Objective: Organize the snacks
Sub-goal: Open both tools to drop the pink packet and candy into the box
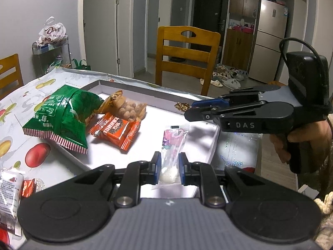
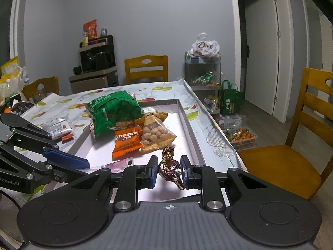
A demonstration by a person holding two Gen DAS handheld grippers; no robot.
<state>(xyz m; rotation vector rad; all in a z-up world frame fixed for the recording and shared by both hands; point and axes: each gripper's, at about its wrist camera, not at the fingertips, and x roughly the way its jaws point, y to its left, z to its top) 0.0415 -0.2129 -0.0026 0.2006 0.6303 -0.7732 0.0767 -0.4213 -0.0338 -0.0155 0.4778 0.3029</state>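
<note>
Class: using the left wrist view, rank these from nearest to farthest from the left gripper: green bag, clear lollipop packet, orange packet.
1. Clear lollipop packet, between the left gripper's jaws.
2. Orange packet, ahead and left, in the tray.
3. Green bag, farthest left, over the tray's edge.

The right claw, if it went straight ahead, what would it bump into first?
Beyond the brown foil candy between its fingers, the right claw would probably first meet the clear bag of round brown nuts in the shallow grey tray; depth is unclear.

Inside the tray (image 2: 188,125), the peanut packet (image 2: 155,135) lies right of the wafer packet (image 2: 126,143), chip bag (image 2: 112,110) behind both
</note>
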